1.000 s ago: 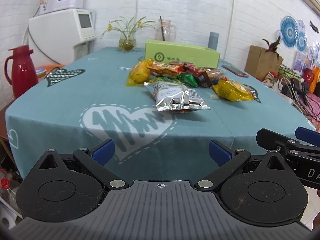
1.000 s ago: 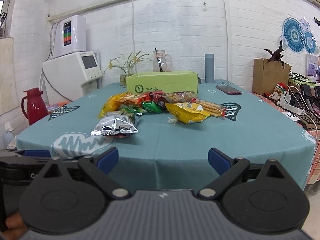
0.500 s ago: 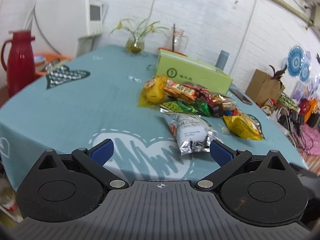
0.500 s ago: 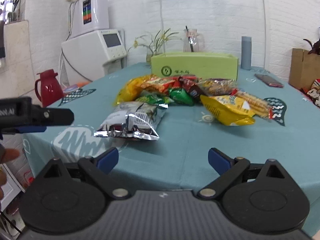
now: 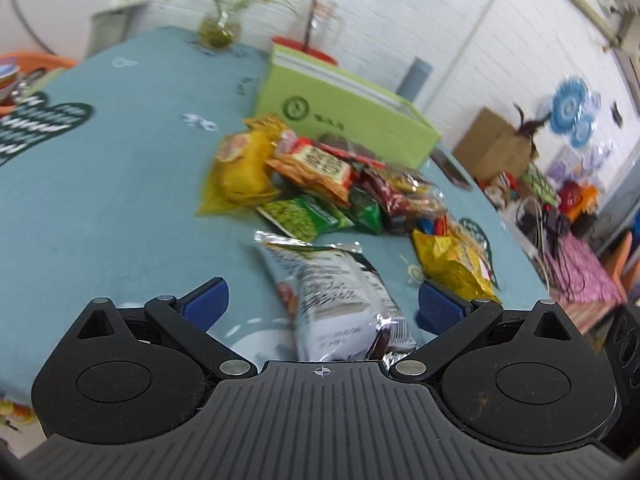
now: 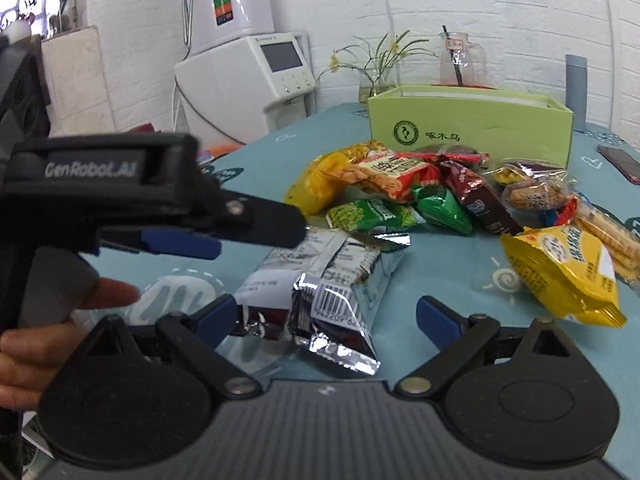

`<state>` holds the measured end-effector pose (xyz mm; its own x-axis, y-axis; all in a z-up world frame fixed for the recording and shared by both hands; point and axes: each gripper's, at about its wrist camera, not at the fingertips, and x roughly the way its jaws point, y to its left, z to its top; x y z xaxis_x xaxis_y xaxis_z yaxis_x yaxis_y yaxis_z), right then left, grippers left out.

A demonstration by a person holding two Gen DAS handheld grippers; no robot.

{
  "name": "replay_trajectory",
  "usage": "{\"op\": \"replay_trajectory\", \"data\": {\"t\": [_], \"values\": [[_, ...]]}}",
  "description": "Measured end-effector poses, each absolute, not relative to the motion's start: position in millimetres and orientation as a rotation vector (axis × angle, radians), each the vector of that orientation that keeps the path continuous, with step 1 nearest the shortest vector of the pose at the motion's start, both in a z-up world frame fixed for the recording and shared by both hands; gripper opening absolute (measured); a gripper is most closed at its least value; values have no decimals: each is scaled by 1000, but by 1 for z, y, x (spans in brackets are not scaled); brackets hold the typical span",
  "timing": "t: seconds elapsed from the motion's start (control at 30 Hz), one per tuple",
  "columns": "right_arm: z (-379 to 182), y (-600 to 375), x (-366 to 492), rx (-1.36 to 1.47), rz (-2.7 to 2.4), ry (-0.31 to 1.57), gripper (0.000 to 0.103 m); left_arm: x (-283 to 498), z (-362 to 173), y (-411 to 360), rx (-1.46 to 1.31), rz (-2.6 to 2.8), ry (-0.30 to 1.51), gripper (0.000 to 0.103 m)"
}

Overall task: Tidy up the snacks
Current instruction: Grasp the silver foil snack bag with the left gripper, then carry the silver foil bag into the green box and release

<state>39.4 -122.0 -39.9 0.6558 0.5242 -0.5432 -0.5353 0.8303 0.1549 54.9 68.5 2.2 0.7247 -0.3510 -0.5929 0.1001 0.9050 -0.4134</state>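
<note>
A silver foil snack bag (image 5: 340,300) lies on the teal tablecloth nearest me; it also shows in the right wrist view (image 6: 324,288). My left gripper (image 5: 322,306) is open, its blue pads either side of the bag's near end. My right gripper (image 6: 326,316) is open, also straddling the bag's near end. Behind lies a pile of snack packs (image 5: 320,184): yellow, orange, green, dark red. A yellow pack (image 6: 568,272) lies to the right. A green open box (image 6: 472,124) stands behind the pile.
The left gripper's body and the hand holding it (image 6: 120,200) fill the left of the right wrist view. A white appliance (image 6: 248,80), flower vase (image 6: 376,80), glass jug (image 6: 460,56) and grey bottle (image 6: 576,88) stand at the back. A phone (image 6: 620,160) lies far right.
Both grippers have moved forward over the table toward the silver bag, which now sits between each pair of fingers. Both stay open.
</note>
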Motion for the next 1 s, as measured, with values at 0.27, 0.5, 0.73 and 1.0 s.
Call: {"op": "replay_trajectory", "data": {"t": [0.27, 0.5, 0.73, 1.0], "values": [[-52, -102, 70, -68, 700, 663, 97, 91, -18, 56, -313, -282, 849, 73], [-33, -98, 70, -48, 825, 656, 77, 81, -1, 64, -278, -306, 845, 45], [29, -95, 133, -134, 791, 495, 78, 141, 67, 56, -197, -337, 691, 46], [65, -97, 322, -151, 689, 551, 80, 338, 105, 36, -163, -369, 674, 45]]}}
